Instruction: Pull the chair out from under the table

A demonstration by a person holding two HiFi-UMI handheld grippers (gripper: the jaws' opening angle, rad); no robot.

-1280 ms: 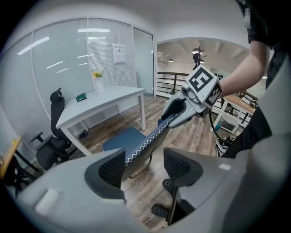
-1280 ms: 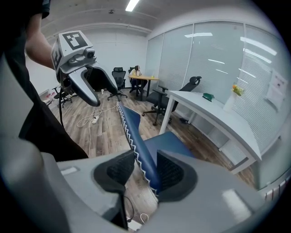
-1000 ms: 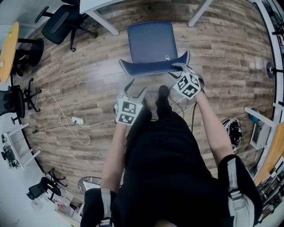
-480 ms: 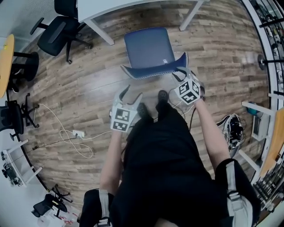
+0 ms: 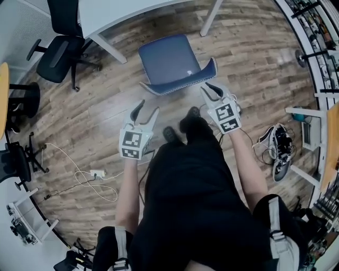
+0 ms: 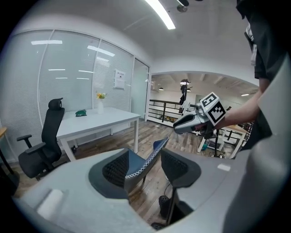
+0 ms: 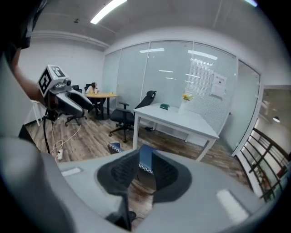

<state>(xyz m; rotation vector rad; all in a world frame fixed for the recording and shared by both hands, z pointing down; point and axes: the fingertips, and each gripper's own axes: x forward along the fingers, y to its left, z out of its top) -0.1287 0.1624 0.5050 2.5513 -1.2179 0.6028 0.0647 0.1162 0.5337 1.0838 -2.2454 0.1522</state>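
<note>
The blue chair [image 5: 168, 59] stands on the wood floor just in front of the white table [image 5: 119, 11], its backrest [image 5: 180, 83] toward me. My right gripper [image 5: 208, 90] hovers just off the backrest's right end, not touching it. Its jaws are closing with nothing between the pads; the backrest edge [image 7: 146, 160] only shows through the narrow gap beyond. My left gripper [image 5: 145, 109] hangs near the backrest's left end, apart from it. Its jaws are wide and closing slightly on nothing; the backrest [image 6: 144, 160] lies beyond them.
A black office chair [image 5: 59, 52] stands left of the table. A white cable with a power strip [image 5: 98, 173] lies on the floor at left. Shoes [image 5: 279, 149] and a shelf are at right. The person's feet [image 5: 192, 125] are just behind the chair.
The right gripper has come off the backrest's right end, risen and narrowed its jaws. The left gripper has lifted and stays clear of the chair. The chair has stayed in place.
</note>
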